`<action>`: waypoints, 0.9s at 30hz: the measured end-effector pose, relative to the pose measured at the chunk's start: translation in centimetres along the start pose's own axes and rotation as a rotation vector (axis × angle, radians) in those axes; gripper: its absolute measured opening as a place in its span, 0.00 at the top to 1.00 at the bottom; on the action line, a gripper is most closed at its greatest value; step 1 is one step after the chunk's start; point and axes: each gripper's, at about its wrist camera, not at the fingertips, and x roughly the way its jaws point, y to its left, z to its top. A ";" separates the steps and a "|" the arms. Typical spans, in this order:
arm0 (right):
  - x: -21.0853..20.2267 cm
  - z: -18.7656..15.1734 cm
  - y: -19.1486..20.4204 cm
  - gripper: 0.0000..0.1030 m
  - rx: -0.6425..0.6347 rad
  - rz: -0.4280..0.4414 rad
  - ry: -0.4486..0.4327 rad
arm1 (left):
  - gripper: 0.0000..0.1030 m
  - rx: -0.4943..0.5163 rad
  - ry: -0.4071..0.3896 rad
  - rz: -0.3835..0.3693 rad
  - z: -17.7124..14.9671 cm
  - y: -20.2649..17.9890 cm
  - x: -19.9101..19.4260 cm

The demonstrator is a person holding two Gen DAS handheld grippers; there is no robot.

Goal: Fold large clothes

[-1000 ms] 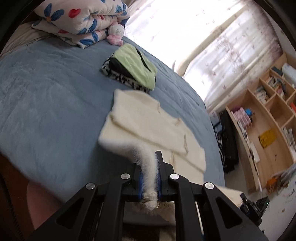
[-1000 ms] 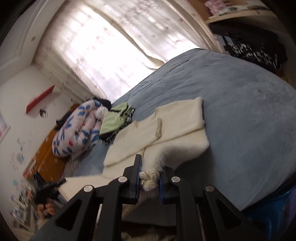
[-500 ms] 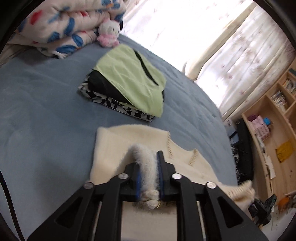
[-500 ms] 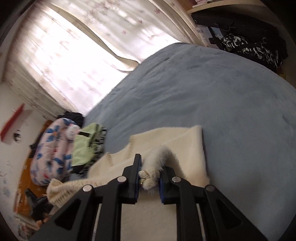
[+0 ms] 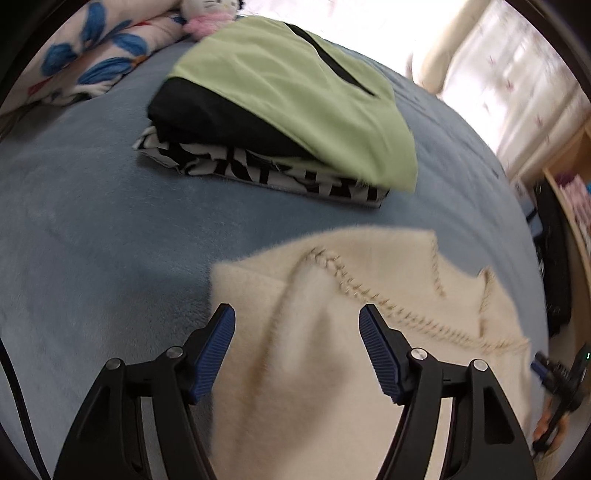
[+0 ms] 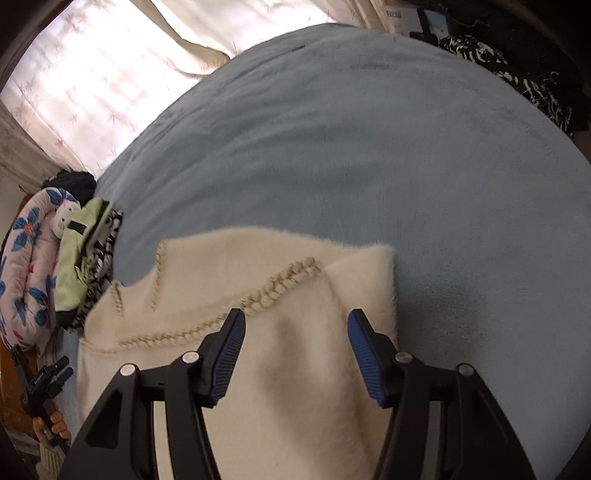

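My left gripper (image 5: 295, 325) stands spread wide with nothing between its blue pads (image 5: 218, 350); the cream sweater (image 5: 332, 350) lies flat beneath the gap. My right gripper (image 6: 295, 330) is parted just as far and likewise holds nothing, poised over the other side of the same sweater (image 6: 258, 332), with the other hand-held gripper showing at the edge of each view.

The sweater sits folded on the blue bedspread (image 5: 92, 221), its fuzzy upper layer laid over the lower one, a braided trim (image 5: 369, 291) running across it. Its far edge stops short of the stack of folded clothes (image 5: 280, 110), a green piece on top of black and zebra-striped ones, which stays apart from the sweater. Beyond the stack lie a floral quilt (image 5: 92, 48) and a pink plush toy (image 5: 207, 14). At the right edge of the left view stands a wooden shelf unit (image 5: 569, 184); what sits in its compartments is too blurred to tell.

Half a second ago each of my grippers was clamped on a tuft of the sweater's hem, carrying it forward over the body. Now both have let go and the hem rests on the garment. The stack looms closer in the left view than before.
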 end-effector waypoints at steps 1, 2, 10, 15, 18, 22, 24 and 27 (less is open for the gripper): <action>0.3 0.0 0.0 0.44 -0.004 -0.005 0.006 | 0.34 0.014 0.005 -0.004 -0.1 0.0 0.4; 0.8 0.0 -0.2 0.44 -0.009 0.003 0.018 | 0.34 0.025 0.010 -0.010 -0.2 0.1 0.7; 2.8 -0.2 0.9 0.43 -0.093 0.030 0.055 | 0.34 0.245 0.042 0.031 -1.3 -2.1 2.8; 3.1 -1.1 2.0 0.45 -0.175 -0.022 0.006 | 0.55 0.330 0.003 0.054 -2.1 -3.3 3.4; 2.7 -1.9 2.8 0.75 -0.206 -0.053 -0.015 | 0.86 0.342 -0.038 0.109 -2.6 -4.2 3.3; 1.1 -3.6 4.7 0.89 -0.278 -0.135 -0.080 | 0.94 0.423 -0.134 0.228 -4.4 -6.3 1.7; -0.4 -4.5 5.5 0.90 -0.307 -0.171 -0.137 | 0.94 0.455 -0.214 0.275 -5.4 -7.0 0.0; -3.5 -5.1 5.8 0.92 -0.295 -0.159 -0.221 | 0.94 0.504 -0.351 0.336 -6.9 -8.1 -3.3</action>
